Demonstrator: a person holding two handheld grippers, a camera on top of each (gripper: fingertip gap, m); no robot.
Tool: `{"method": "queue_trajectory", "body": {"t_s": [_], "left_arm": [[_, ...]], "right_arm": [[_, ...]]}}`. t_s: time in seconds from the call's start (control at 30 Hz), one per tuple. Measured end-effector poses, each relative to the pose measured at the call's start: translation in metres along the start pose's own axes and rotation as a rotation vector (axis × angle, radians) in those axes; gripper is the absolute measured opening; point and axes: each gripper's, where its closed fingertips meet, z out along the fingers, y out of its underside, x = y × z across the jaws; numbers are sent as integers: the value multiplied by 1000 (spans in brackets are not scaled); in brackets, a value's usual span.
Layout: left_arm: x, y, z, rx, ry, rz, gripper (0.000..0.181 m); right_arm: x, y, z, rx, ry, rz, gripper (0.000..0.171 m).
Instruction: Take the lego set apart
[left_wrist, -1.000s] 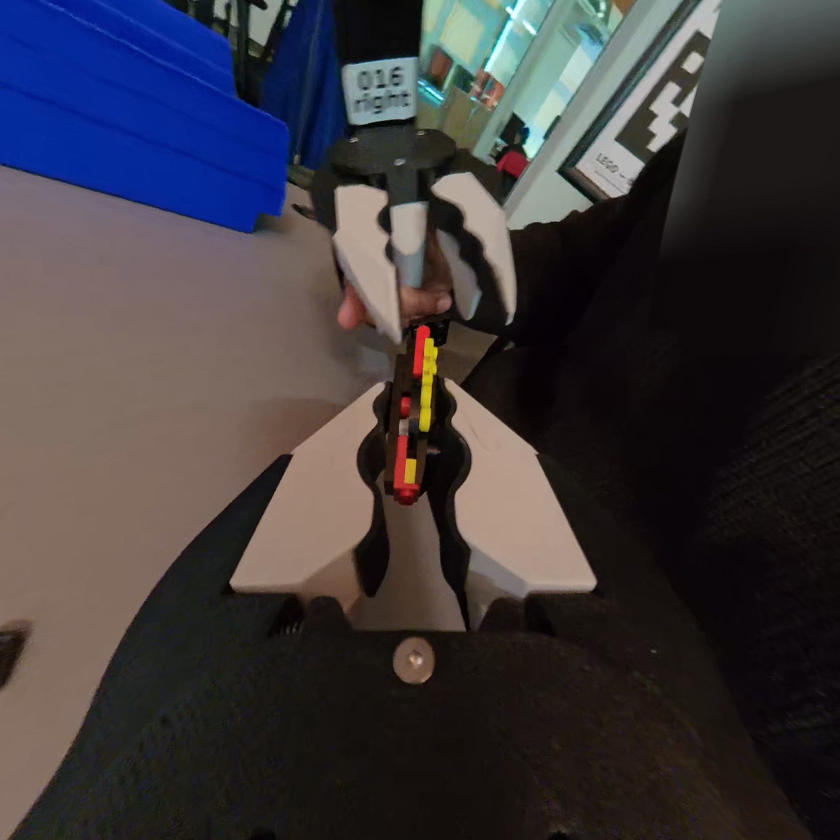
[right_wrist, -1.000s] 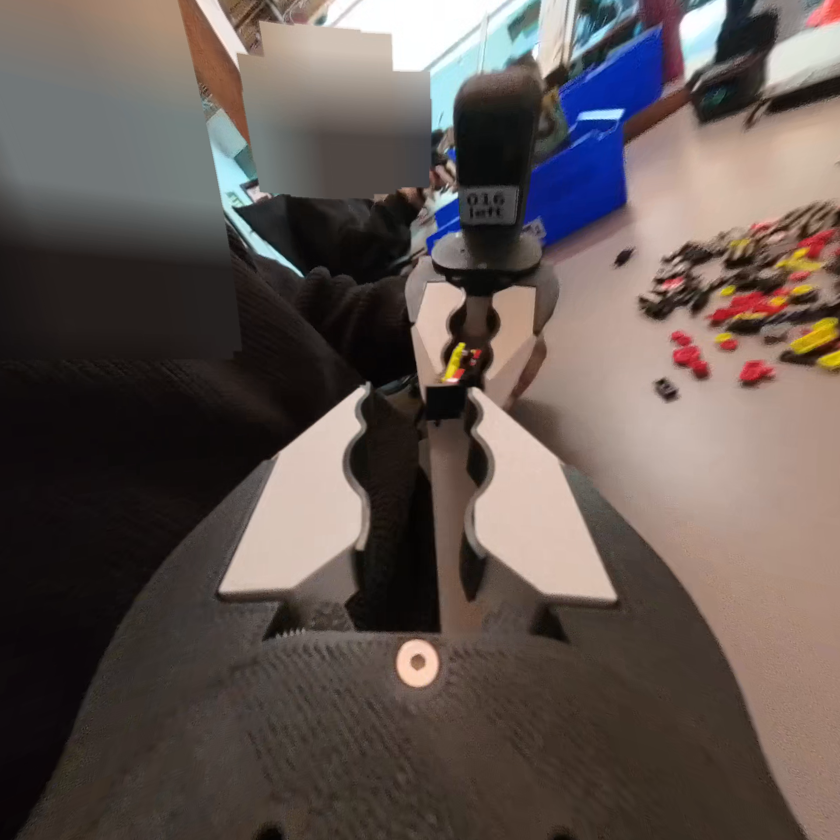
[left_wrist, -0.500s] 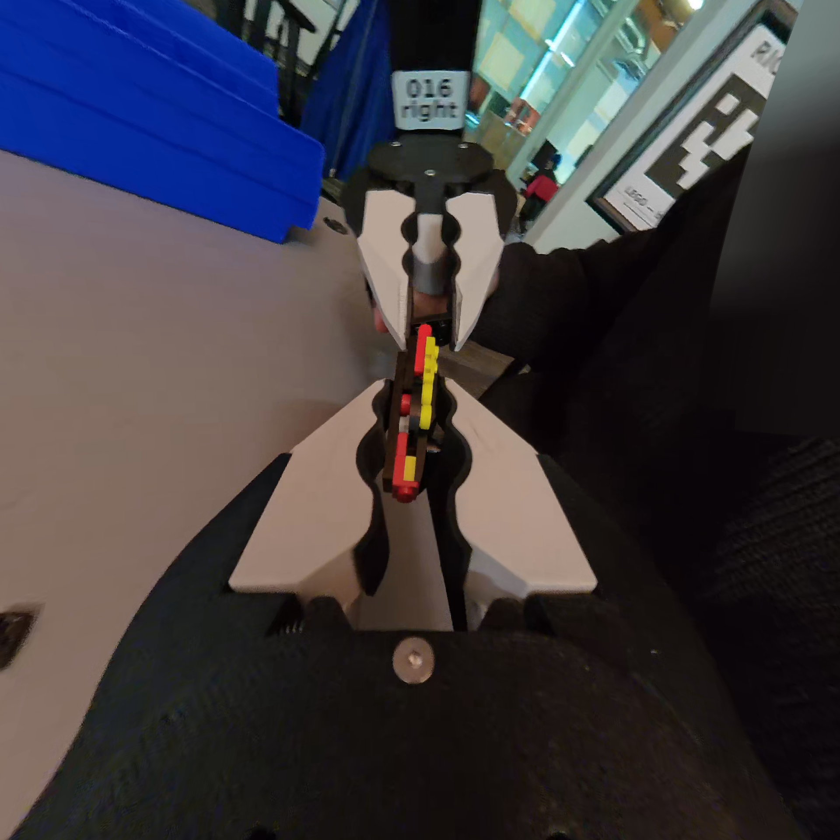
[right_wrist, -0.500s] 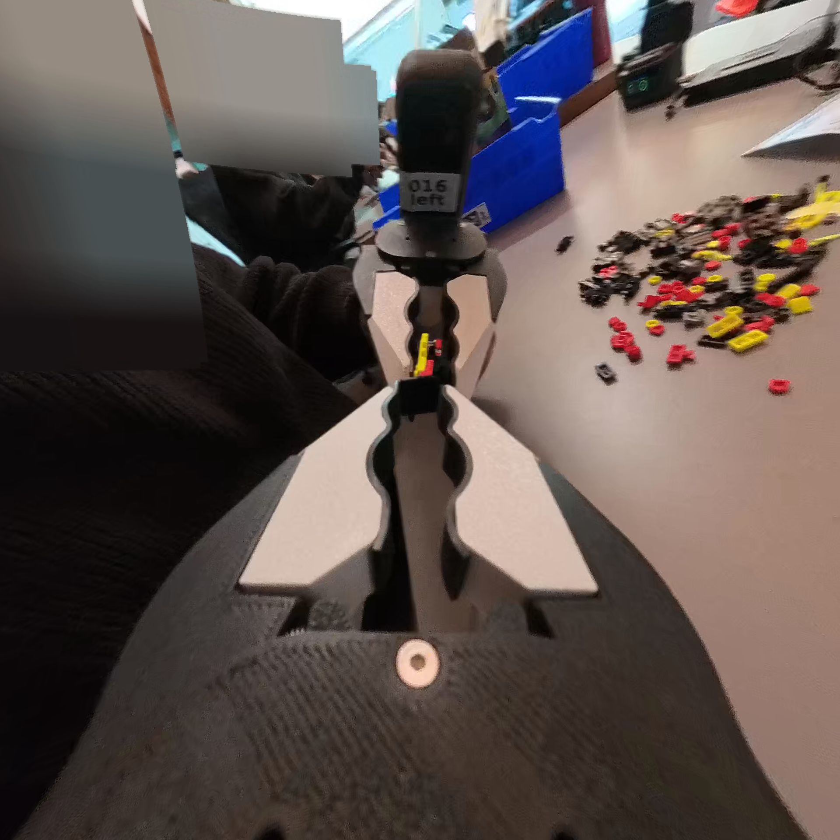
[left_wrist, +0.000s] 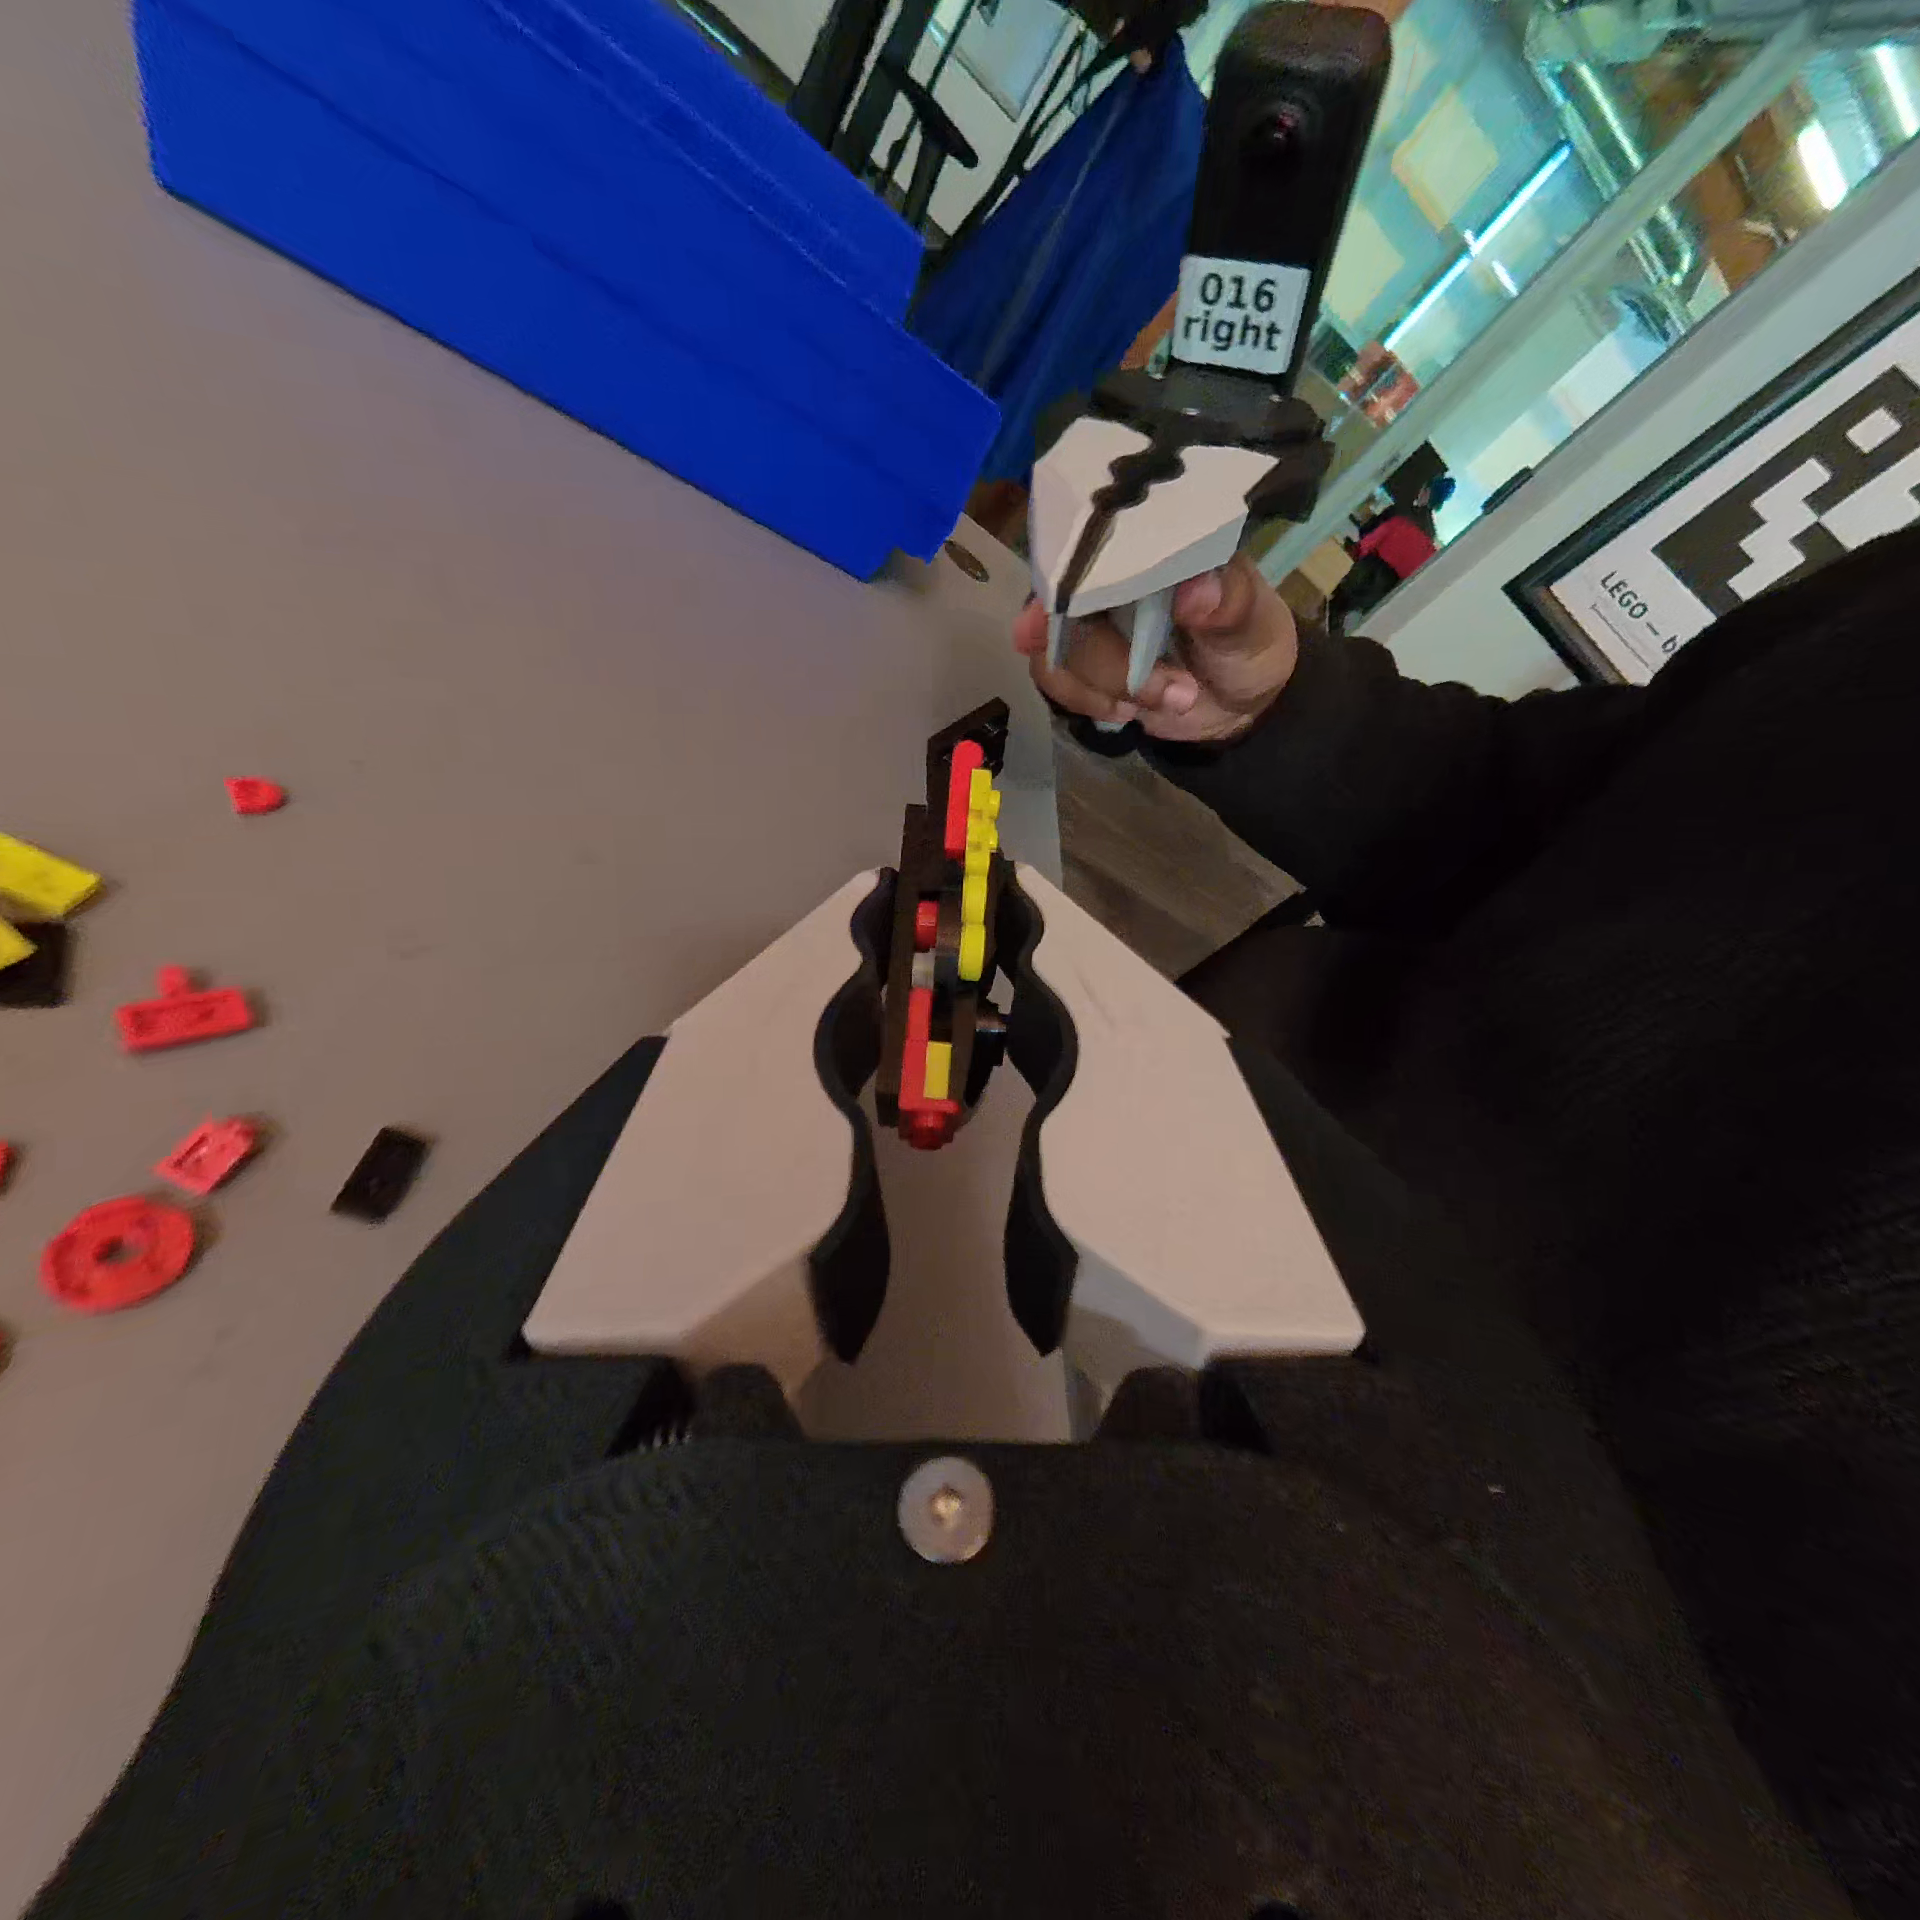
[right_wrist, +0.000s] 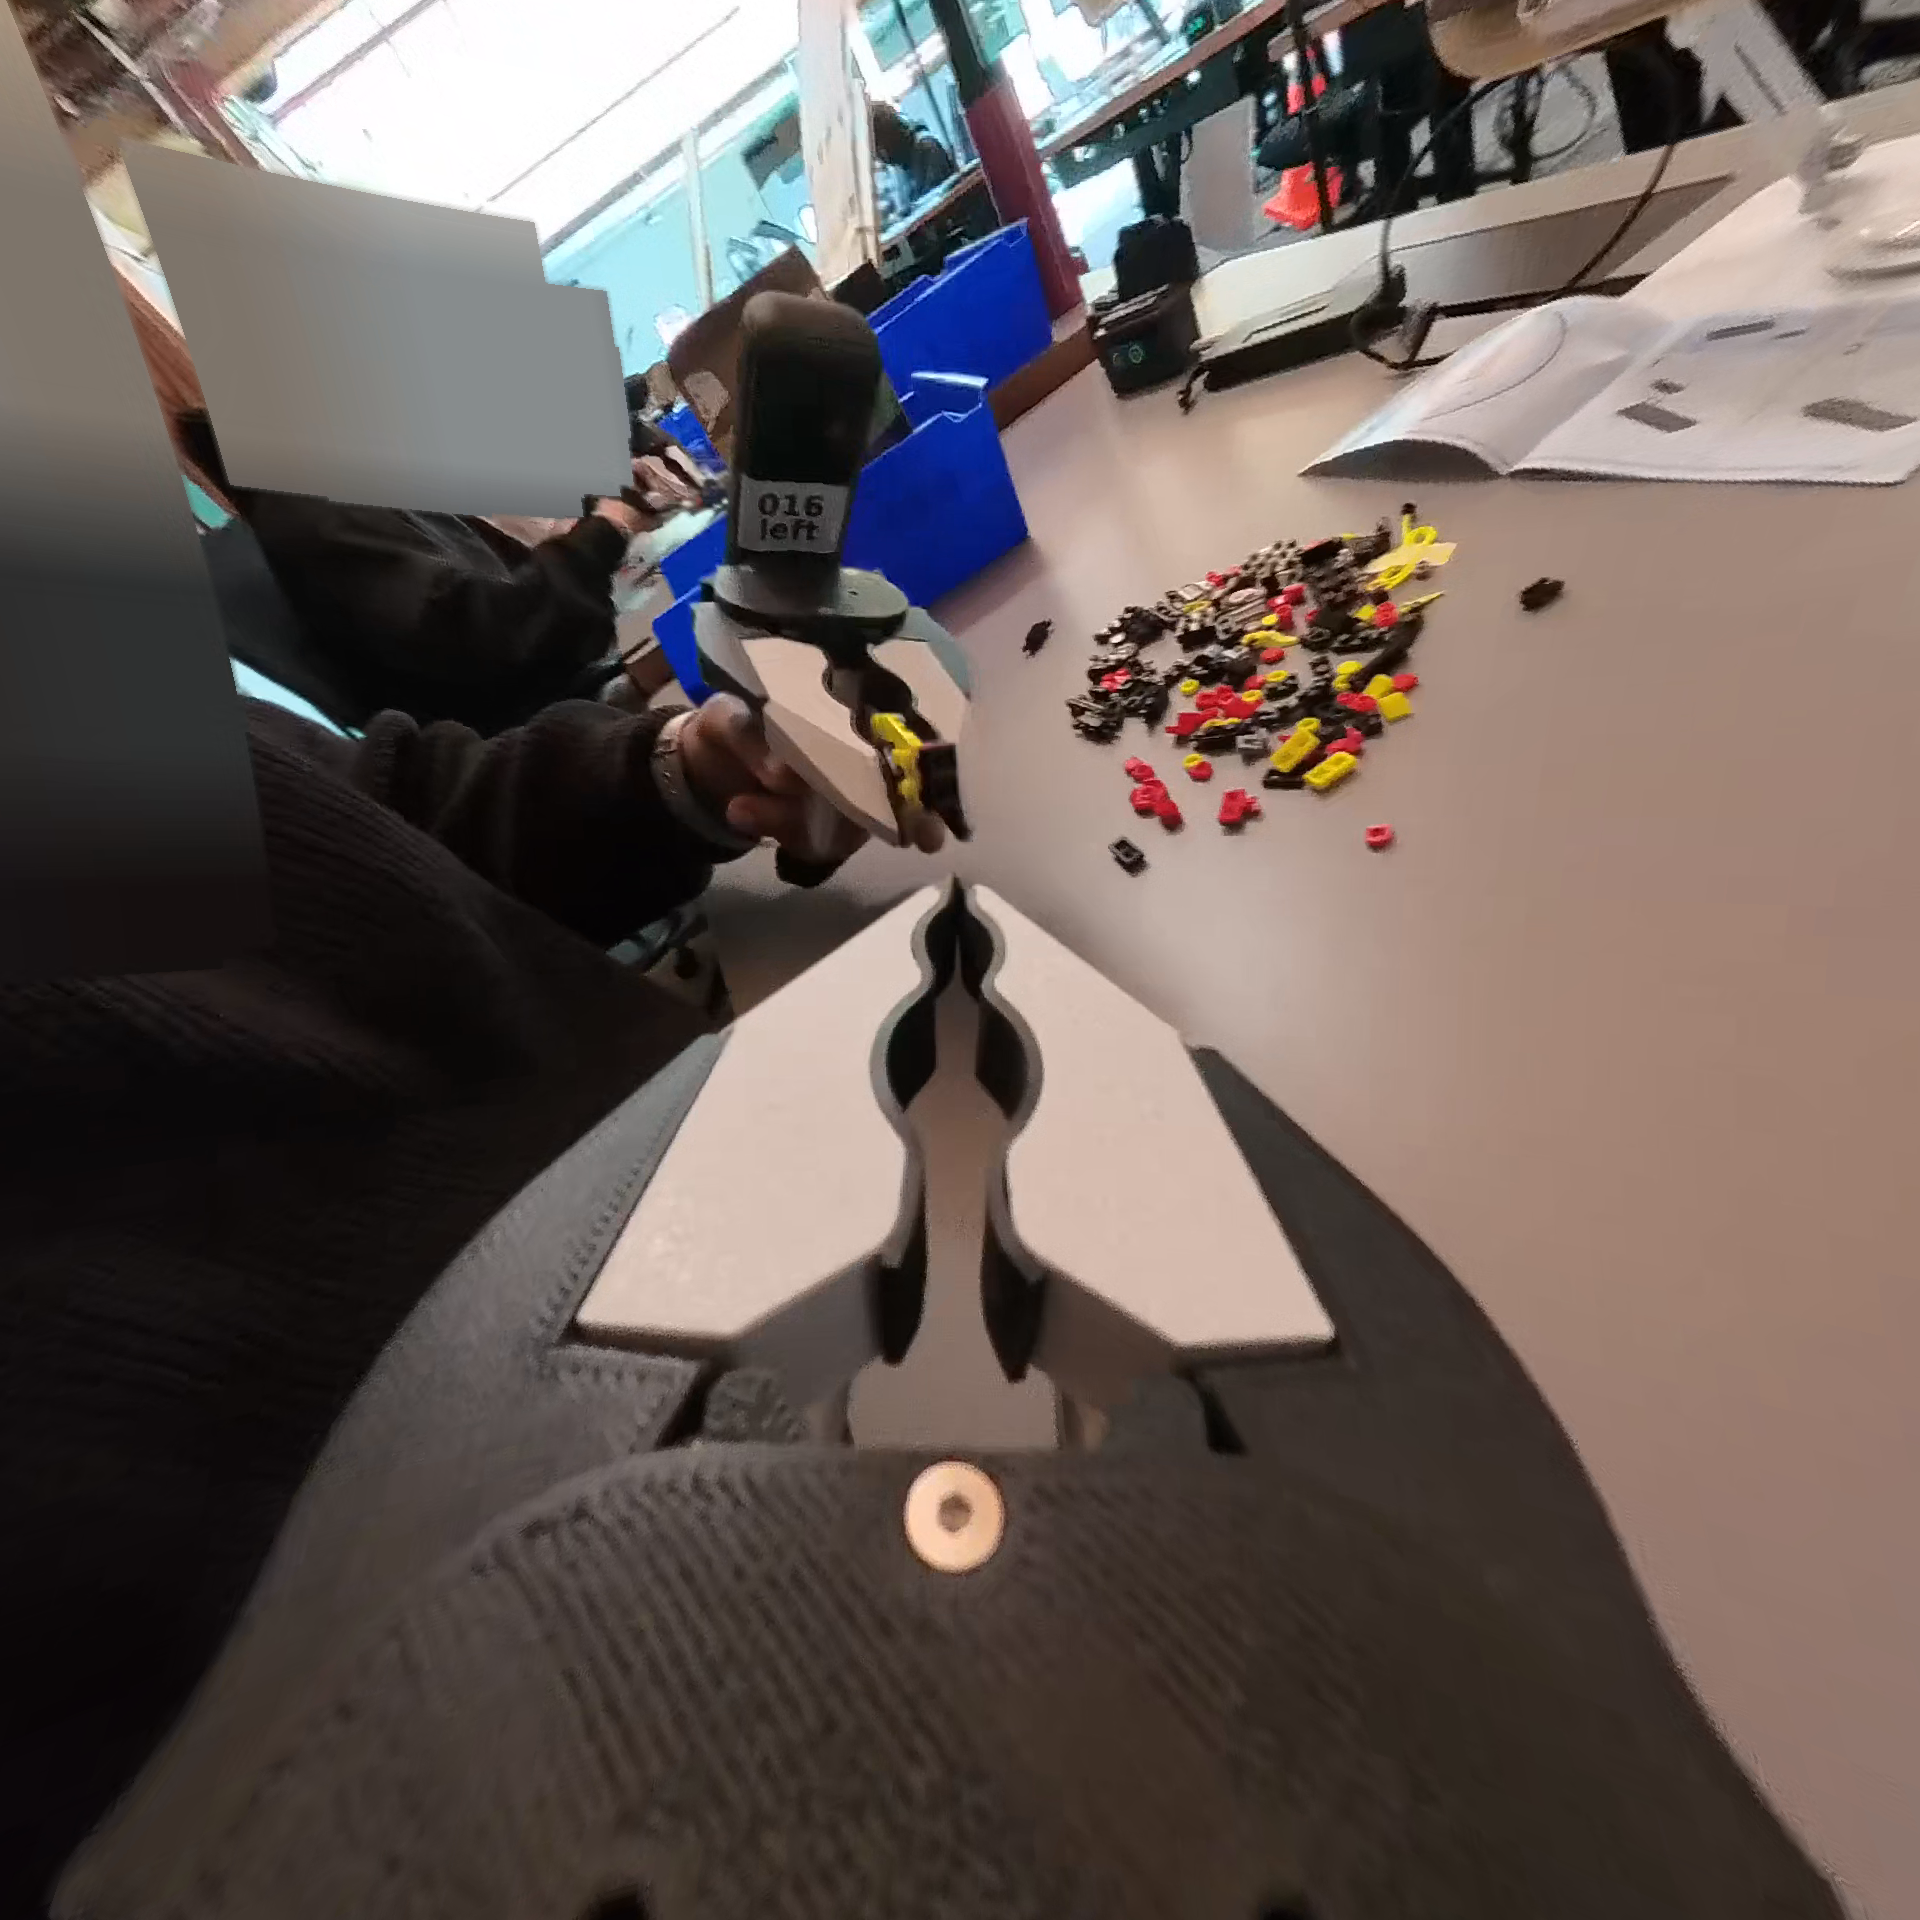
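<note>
Left gripper (left_wrist: 940, 904), frame centre, is clamped on the black, red and yellow lego assembly (left_wrist: 951, 935), which stands upright between its fingers. Right gripper (right_wrist: 954, 894) is closed with nothing held, apart from the assembly. Loose lego pieces (right_wrist: 1262, 686) lie scattered on the worktop (right_wrist: 1558, 935), upper right. Blue bin (left_wrist: 540, 239) upper left.

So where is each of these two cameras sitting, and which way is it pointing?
Left wrist view: rides on the left gripper, looking along its fingers, which clamp the lego piece; beyond are the right gripper, a hand and sleeve.
Right wrist view: rides on the right gripper, shut and empty, facing the left gripper, the brick pile and a booklet.
Shared: both grippers, the lego piece, the table.
</note>
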Motion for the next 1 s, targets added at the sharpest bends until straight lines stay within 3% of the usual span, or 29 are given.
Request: {"method": "queue_trajectory", "body": {"t_s": [0.07,0.2,0.27,0.33,0.5,0.7,0.8,0.87,0.93,1.0], "left_arm": [[9,5,5,-18,60,13,16],[25,14,9,-49,184,20,16],[33,17,10,-64,222,35,16],[38,20,12,-80,245,42,16],[41,19,15,-74,245,31,16],[38,19,19,-90,194,-25,15],[19,16,22,-60,70,-113,15],[-4,16,23,-30,-48,-180,15],[4,12,27,-12,-6,-211,15],[8,13,29,-28,-17,-154,15]], "right_arm": [[-2,5,9,-12,-3,-38,0],[-25,14,25,3,-165,21,29],[-39,13,29,23,-264,83,22],[-42,14,31,22,-275,86,0],[-41,22,33,-32,-242,22,0],[-32,24,35,-67,-99,-102,0],[-20,22,33,-114,85,-275,0],[-36,27,46,-161,116,-368,0],[-25,32,55,-235,294,-528,0],[-23,18,49,-184,332,-614,0]]}}
